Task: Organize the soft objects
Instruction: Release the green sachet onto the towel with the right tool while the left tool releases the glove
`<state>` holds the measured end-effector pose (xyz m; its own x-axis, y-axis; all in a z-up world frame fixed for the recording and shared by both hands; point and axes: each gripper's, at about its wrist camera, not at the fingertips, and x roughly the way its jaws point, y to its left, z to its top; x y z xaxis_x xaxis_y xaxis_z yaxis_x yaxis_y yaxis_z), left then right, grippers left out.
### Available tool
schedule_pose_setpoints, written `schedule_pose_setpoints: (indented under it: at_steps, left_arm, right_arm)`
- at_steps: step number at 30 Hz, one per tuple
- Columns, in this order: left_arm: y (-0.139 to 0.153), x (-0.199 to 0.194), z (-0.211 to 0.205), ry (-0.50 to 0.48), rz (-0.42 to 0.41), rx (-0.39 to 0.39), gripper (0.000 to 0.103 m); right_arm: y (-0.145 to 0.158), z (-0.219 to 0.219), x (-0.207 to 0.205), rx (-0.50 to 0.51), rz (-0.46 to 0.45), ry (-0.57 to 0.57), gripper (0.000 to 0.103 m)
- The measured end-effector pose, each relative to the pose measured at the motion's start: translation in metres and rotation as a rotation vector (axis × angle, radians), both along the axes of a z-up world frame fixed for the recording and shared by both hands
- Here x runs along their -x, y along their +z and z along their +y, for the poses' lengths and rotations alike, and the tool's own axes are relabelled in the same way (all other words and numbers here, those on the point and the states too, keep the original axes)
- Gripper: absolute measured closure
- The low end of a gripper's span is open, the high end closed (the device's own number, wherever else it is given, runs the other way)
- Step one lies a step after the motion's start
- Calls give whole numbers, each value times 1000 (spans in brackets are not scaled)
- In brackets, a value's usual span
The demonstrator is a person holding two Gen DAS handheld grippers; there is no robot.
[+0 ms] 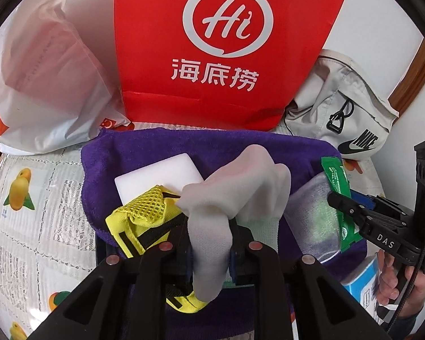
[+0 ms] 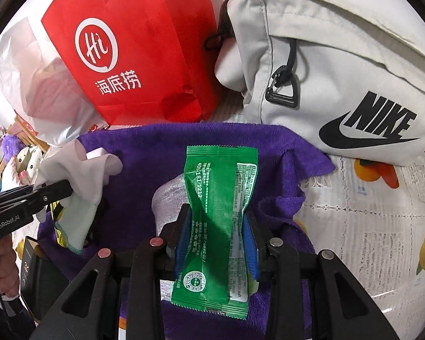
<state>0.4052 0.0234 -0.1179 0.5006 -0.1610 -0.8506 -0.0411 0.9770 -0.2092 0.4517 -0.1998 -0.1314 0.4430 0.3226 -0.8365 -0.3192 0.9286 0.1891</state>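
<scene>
Nearest our left lens, we are seeing the left hand-held gripper [image 1: 211, 250] pinching a white cloth [image 1: 235, 187] between its blue-padded fingers. That cloth is soft and thin, slightly see-through, and it is bunching into loose folds above the jaws while one end is hanging down between them. Just beside it a yellow mesh strap [image 1: 144, 221] with black bands is lying crumpled on a purple towel [image 1: 144, 147], and a flat white block [image 1: 158, 175] is resting on the towel behind the strap.

On the other side, we are gripping a green sachet [image 2: 221, 198] with the right hand-held gripper [image 2: 218, 243]; the jaws are squeezing its middle so the glossy foil is creasing inward, and white print is running along its length. Under it a clear ribbed plastic pack [image 2: 167, 198] is lying on the towel.

Both held things are sitting over the purple towel, which is spread on a worktop [image 2: 368, 226] covered with a lace-and-fruit patterned sheet. Behind the towel a red paper bag [image 1: 223, 45], a white plastic bag [image 1: 48, 79] and a pale grey Nike pouch [image 2: 340, 70] are standing in a row.
</scene>
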Motion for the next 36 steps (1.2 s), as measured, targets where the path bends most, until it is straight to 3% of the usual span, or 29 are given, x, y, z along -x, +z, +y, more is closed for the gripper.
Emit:
schedule_pose_setpoints:
  at_steps: [3,7,12,14,24,36]
  left_arm:
    - [1,1,1,-4,-5,-1,76]
    - [4,2,3,-7,-15,-5,71]
    - [12,10,6,-19,-42,-21,43]
    - [17,15,5,-19,-58,-57,36]
    - [38,46,19,16,-90,-58,35]
    - [64,108,30,44,-123,-45,35]
  right_arm:
    - [-1,0,1,3,-6,5,65]
    - [0,1,2,-8,-7,18,53]
    - [7,1,7,-6,-35,19,39]
    - [13,1,11,-4,-52,17,38]
    - [43,-11,47,-25,-106,-4,38]
    - [73,-9,128,-64,-172,2,38]
